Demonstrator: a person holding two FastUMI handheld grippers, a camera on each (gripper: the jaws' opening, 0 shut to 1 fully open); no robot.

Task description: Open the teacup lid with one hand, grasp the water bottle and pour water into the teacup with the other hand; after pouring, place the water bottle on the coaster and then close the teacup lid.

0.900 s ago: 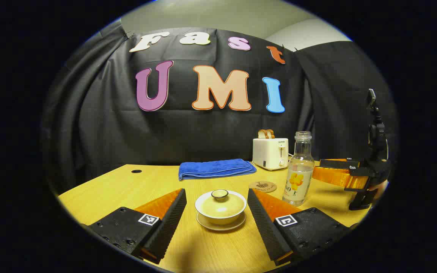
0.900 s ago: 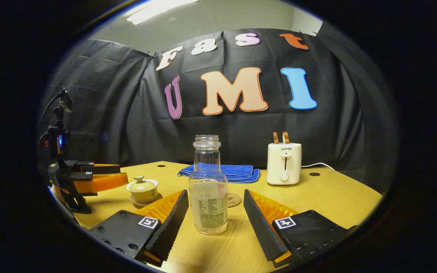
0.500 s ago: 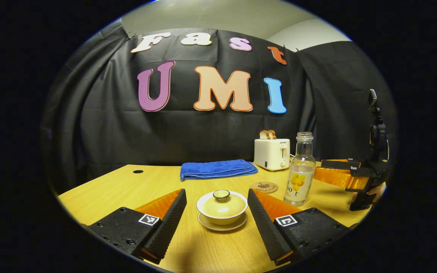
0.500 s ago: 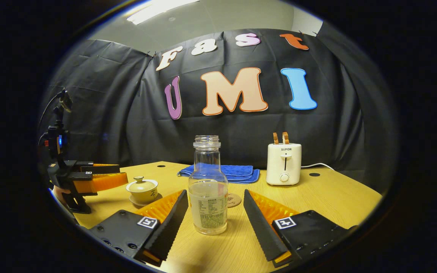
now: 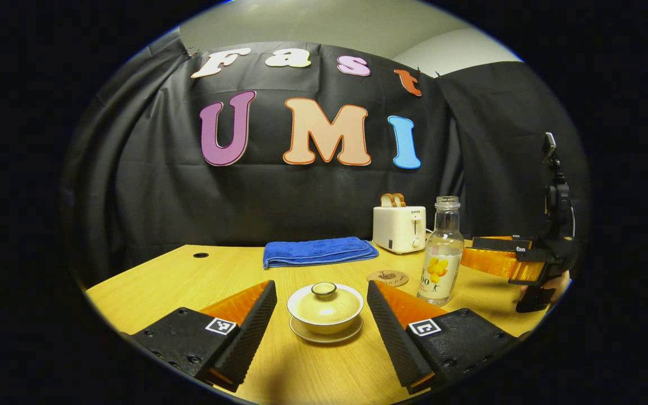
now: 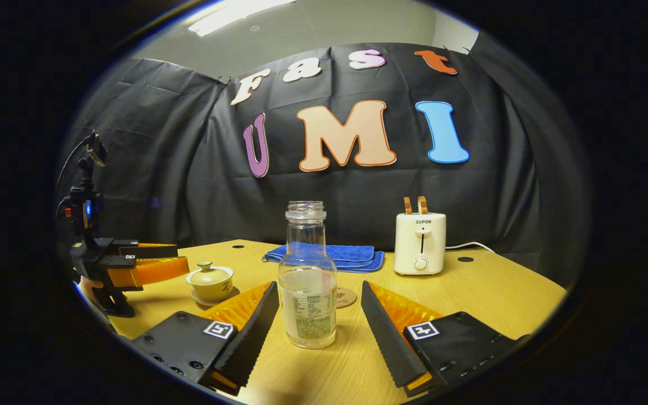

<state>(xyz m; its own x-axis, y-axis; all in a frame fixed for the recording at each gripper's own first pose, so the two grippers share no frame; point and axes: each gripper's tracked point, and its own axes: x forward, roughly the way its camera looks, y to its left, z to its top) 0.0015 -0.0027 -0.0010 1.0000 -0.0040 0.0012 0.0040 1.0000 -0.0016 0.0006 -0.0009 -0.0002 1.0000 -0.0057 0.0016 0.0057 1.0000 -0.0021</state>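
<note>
Tools gape wide: your left tool [image 5: 322,315] flanks the lidded teacup [image 5: 325,302] at lower centre, your right tool [image 6: 317,320] flanks the upright water bottle [image 6: 307,275]; coaster [image 6: 346,297] sits just behind it on the table [image 6: 493,292].

Teacup [image 5: 325,306]: cream, on saucer, lid [image 5: 324,296] seated. Water bottle [image 6: 307,277]: clear glass, uncapped, upright, roughly one-third full, right of cup. Coaster [image 5: 387,277]: round, seemingly cork, bare, just behind bottle.
</note>
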